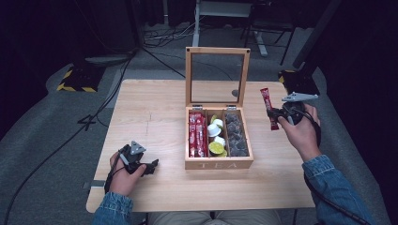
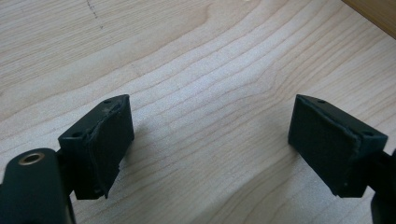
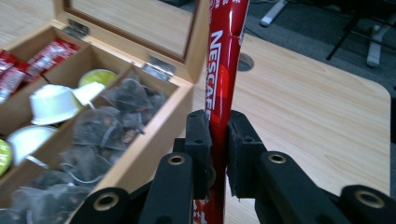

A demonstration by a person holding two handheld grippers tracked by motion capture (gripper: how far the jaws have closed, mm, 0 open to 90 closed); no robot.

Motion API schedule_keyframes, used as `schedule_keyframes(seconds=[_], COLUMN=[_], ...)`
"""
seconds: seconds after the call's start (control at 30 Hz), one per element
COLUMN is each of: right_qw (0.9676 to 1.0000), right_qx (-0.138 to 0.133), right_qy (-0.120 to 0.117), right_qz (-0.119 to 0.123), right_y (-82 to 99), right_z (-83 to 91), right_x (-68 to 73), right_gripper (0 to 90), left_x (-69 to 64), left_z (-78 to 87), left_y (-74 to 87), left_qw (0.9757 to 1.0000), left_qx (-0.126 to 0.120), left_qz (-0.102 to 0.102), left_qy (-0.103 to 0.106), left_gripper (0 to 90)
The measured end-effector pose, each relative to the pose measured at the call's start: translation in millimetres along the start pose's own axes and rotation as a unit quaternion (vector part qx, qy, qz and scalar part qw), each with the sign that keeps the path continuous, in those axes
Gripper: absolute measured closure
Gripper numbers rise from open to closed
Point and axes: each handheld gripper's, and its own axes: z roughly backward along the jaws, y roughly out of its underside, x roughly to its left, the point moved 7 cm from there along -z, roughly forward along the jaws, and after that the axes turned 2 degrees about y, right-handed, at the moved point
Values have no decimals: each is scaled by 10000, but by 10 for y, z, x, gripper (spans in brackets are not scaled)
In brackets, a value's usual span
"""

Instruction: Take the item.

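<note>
One red stick [image 3: 226,70] stands clamped in right gripper [image 3: 218,140].

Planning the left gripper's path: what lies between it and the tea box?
Bare tabletop separates the left gripper from the tea box, seen in the high view.

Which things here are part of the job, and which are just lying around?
Part of the job:
red Nescafe coffee stick
right gripper, shut on the stick
wooden tea box with glass lid
red sachets in the box's left compartment

Just there:
left gripper, open over the light wooden table
white and green capsules
grey tea bags
</note>
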Motion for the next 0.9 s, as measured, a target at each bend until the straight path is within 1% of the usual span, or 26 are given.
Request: schedule_keyframes(seconds=[0.17,0.2,0.27,0.4,0.47,0.57,0.67,0.73,0.83,0.9], right_qw=[9999,9999,9998,9996,9996,9994,9986,9980,9974,9969], right_qx=[64,109,133,154,162,177,220,246,352,398], right_qy=[45,88,125,131,144,222,382,399,427,436], right_qz=[-93,-95,-111,-189,-182,-176,-304,-417,-454,-526], right_y=[115,172,221,344,410,512,651,740,857,929], right_z=[-92,-131,-161,-234,-268,-308,-352,-386,-424,-436], right_x=[-103,-136,-163,-205,-216,-223,-255,-274,-299,-308], right_gripper=[807,807,807,807,807,807,807,807,807,807], left_x=[4,5,4,4,4,2,1,1,2,2], left_z=[1,1,0,0,0,-1,-2,-2,-1,-2], left_y=[1,1,0,1,1,0,-1,-1,0,-1], left_qw=[10000,10000,10000,10000,10000,10000,10000,10000,10000,10000], left_qx=[6,5,-4,2,4,-9,-10,-11,-7,-10], left_qz=[-21,-22,-6,-17,-18,-4,-1,0,-4,-2], left_qy=[4,6,7,1,0,-1,-2,-1,-2,-2], left_gripper=[145,145,145,145,145,145,145,145,145,145])
